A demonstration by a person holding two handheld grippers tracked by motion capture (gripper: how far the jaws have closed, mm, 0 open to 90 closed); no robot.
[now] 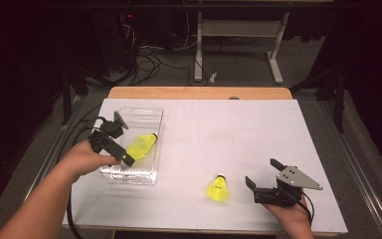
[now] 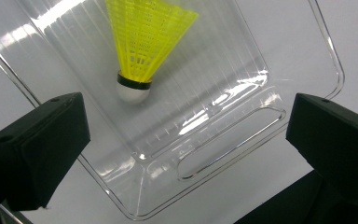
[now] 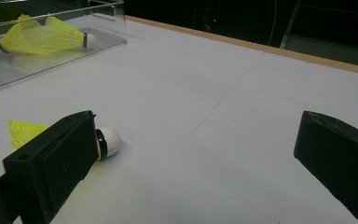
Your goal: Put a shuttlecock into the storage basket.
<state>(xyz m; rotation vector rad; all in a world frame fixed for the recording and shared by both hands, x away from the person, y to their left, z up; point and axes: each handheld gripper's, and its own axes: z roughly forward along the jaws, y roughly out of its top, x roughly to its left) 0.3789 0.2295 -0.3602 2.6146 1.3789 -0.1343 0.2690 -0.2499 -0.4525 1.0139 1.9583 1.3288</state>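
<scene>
A clear plastic tray (image 1: 144, 115) sits at the left of the white table, with a yellow shuttlecock (image 1: 142, 145) lying inside it. My left gripper (image 1: 129, 152) hovers over the tray's near half. In the left gripper view its jaws stand wide open (image 2: 186, 112) with nothing between them. The shuttlecock (image 2: 144, 37) lies beyond them on the tray floor (image 2: 242, 140). A second yellow shuttlecock (image 1: 218, 189) lies on the table at the front. My right gripper (image 1: 261, 172) is open just to its right. In the right gripper view (image 3: 198, 126) its white cork (image 3: 108, 142) peeks past the left jaw.
The white mat (image 1: 238, 134) covers the table up to a wooden strip along the far edge (image 1: 199, 92). Beyond it are a desk frame (image 1: 238, 30) and floor cables. The tray with its shuttlecock (image 3: 42, 35) appears at the upper left of the right gripper view.
</scene>
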